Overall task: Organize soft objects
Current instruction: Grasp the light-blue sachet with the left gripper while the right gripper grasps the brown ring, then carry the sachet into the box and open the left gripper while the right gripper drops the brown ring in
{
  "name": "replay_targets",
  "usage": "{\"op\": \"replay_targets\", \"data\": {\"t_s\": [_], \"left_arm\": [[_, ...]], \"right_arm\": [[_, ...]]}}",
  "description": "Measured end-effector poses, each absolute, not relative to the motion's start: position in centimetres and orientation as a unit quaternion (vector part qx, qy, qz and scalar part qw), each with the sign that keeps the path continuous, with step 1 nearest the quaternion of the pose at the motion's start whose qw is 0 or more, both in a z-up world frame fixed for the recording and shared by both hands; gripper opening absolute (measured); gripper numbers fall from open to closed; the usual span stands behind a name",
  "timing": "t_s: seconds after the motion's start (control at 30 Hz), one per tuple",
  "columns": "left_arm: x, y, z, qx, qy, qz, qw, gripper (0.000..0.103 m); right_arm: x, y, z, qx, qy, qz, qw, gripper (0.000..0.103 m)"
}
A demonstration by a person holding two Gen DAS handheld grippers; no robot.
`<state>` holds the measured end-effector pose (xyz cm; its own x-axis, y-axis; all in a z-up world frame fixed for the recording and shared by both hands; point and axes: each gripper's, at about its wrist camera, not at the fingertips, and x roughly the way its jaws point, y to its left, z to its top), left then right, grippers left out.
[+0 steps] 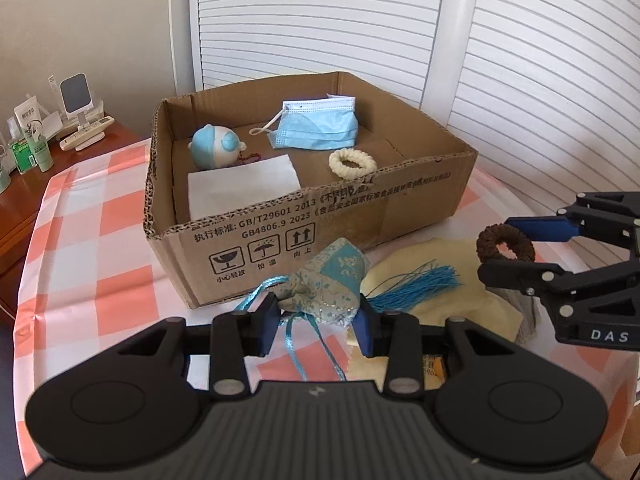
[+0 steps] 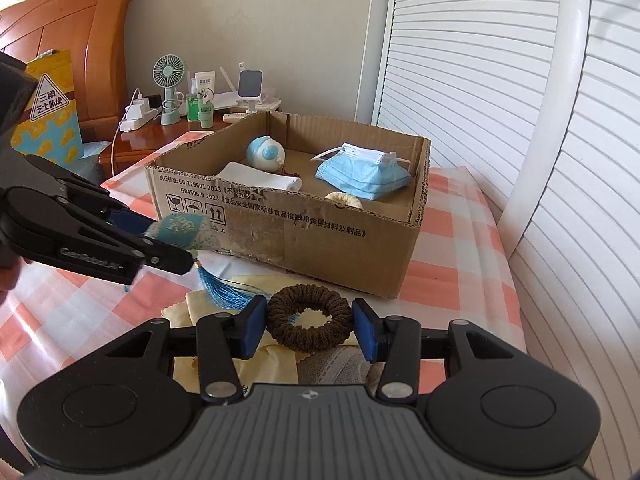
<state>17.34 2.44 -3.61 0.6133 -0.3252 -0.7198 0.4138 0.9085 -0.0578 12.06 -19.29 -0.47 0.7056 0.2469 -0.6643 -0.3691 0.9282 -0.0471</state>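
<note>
A: The left gripper (image 1: 318, 312) has its blue pads pressed on a blue brocade sachet (image 1: 326, 284), jaws partly closed around the pouch's body. Its ribbon (image 1: 296, 344) and blue tassel (image 1: 416, 284) dangle free.

B: And the right gripper (image 2: 308, 326)?

A: About half open, pinching a brown knitted scrunchie (image 2: 308, 318) across its ring. Both things hang in front of the cardboard box (image 1: 360, 216), above a yellow cloth (image 1: 448, 280) on the checked tablecloth (image 1: 92, 240).

B: How will they handle?

A: Probably light and squashy; neither looks likely to break. The sachet's loose tassel could snag the box rim, so the pouch body is the better hold.

B: What's in the box?

A: A face mask (image 1: 316, 124), a cream scrunchie (image 1: 352, 164), a white cloth (image 1: 240, 188) and a round blue-white toy (image 1: 214, 152).
</note>
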Motion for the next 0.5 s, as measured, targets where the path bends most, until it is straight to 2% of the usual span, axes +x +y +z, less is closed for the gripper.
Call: {"op": "replay_targets", "data": {"t_s": [0.5], "left_arm": [[15.0,5.3,2.1,0.091,0.376,-0.218,0.896,0.037]], "right_arm": [[11.7,-18.7,2.5,-0.111,0.328,0.196,0.917,0.052]]}}
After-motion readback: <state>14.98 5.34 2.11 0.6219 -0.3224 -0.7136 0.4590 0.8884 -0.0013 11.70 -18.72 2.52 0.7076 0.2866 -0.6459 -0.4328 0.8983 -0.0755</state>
